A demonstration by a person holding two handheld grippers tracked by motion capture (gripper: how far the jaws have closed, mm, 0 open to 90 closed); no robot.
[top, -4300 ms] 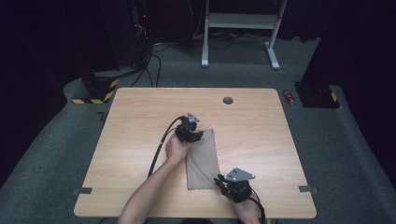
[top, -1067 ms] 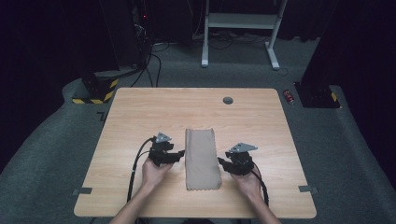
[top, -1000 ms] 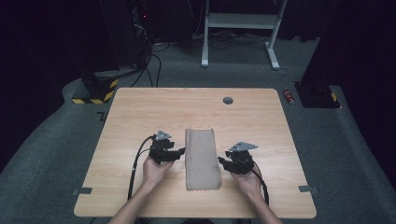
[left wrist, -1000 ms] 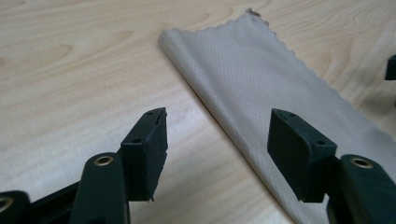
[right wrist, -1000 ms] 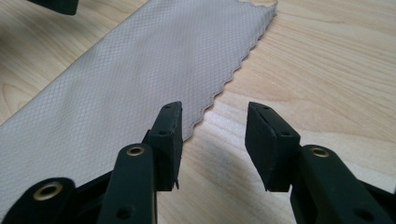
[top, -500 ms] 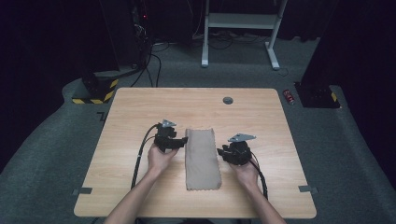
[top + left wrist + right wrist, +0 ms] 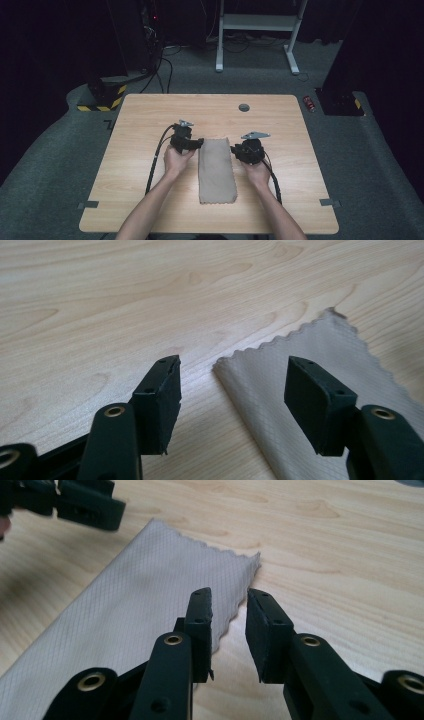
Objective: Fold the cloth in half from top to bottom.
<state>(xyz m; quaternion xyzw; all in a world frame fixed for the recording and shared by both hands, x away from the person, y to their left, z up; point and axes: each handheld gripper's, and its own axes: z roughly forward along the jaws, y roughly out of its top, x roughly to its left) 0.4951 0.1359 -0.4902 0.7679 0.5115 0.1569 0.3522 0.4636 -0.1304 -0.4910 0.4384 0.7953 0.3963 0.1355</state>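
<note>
A beige cloth (image 7: 216,170), folded into a long strip with zigzag edges, lies flat on the wooden table (image 7: 150,115). My left gripper (image 7: 197,144) sits at the strip's far left corner. Its jaws stand wide apart in the left gripper view (image 7: 232,390), with the cloth's corner (image 7: 260,385) on the table between and below them. My right gripper (image 7: 235,150) is at the far right corner. Its jaws (image 7: 229,625) have just been closing and stand a narrow gap apart over the cloth's side edge (image 7: 150,590), pinching nothing. The left gripper (image 7: 85,502) shows across the cloth.
A small dark round disc (image 7: 244,107) is set in the table near its far edge. On the floor beyond are a red can (image 7: 310,103), a black-and-yellow striped base (image 7: 100,97) with cables, and a white stand frame (image 7: 255,22).
Both hands have slid away from the person along the cloth's long sides to its far corners. The right jaws have narrowed.
</note>
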